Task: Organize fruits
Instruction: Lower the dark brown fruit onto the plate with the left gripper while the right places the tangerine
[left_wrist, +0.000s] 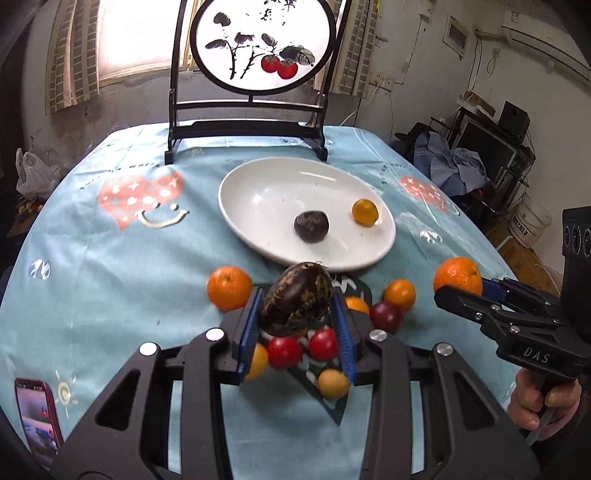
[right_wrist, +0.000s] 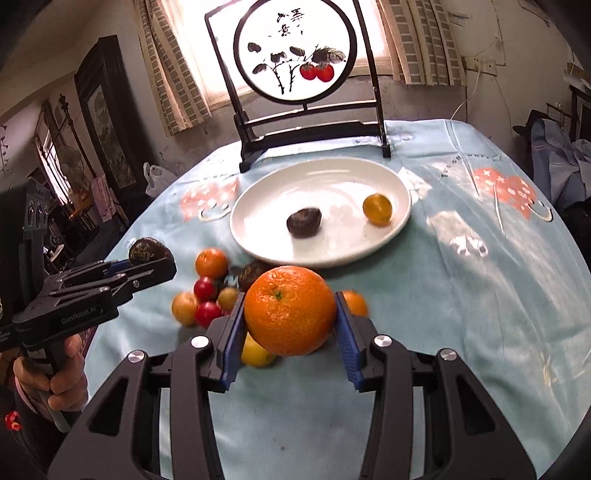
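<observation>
My left gripper (left_wrist: 295, 310) is shut on a dark mottled brown fruit (left_wrist: 295, 299), held above a pile of loose fruit. In the right wrist view that same gripper (right_wrist: 155, 264) shows at the left with the dark fruit (right_wrist: 149, 251). A large orange (right_wrist: 290, 310) sits pressed between the blue pads of my right gripper (right_wrist: 290, 321), raised off the cloth; from the left it appears at the right edge (left_wrist: 458, 280). The white plate (left_wrist: 258, 177) holds a dark fruit (left_wrist: 311, 226) and a small yellow-orange fruit (left_wrist: 365, 211).
Oranges (left_wrist: 229, 288), red fruits (left_wrist: 284, 350) and yellow fruits (left_wrist: 332, 384) lie on the blue tablecloth (left_wrist: 110, 277) near the plate. A black-framed round painted screen (left_wrist: 262, 44) stands behind the plate. A phone (left_wrist: 37, 417) lies at the front left.
</observation>
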